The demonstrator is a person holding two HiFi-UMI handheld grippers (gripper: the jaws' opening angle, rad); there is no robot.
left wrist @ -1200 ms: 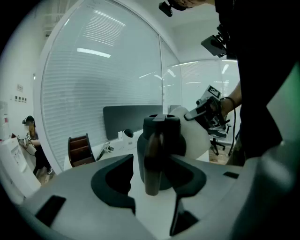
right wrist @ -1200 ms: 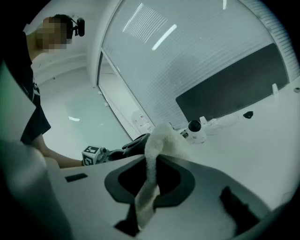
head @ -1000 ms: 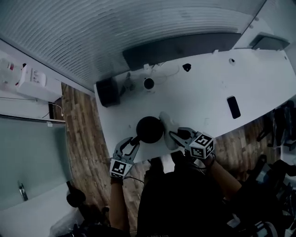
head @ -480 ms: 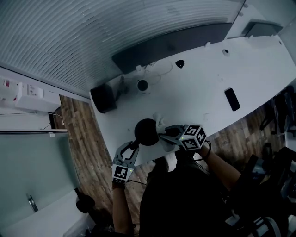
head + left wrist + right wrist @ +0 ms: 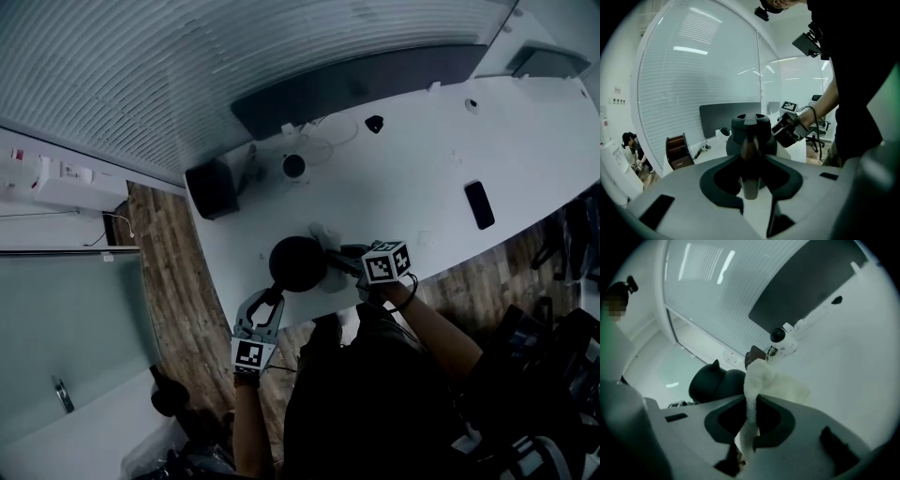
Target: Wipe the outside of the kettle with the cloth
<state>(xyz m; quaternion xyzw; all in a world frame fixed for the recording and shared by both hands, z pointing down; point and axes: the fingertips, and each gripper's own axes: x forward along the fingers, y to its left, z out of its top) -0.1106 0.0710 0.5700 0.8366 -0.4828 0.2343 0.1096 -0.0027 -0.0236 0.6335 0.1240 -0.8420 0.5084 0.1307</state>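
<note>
Left tongs (image 5: 271, 294), just narrowing, stand wide around the round black kettle's (image 5: 296, 262) handle (image 5: 750, 145); right tongs (image 5: 749, 430) pinch a fluffy white cloth (image 5: 757, 376), its contact with the kettle obscured.

kettle (image 5: 298, 263): dark, rounded body, lid on, flat tab on top; upright on white table (image 5: 422, 178), close to the table's near edge; handle points at that edge; cloth (image 5: 754, 376): white, fluffy, bunched; one narrow strip pinched between the closed jaws of right gripper (image 5: 751, 401), rising out of them into a thick wad; the rest spreads loose and flat on the table, a bit further right along the same near edge, just beside the kettle; contact with kettle wall can't be told
</note>
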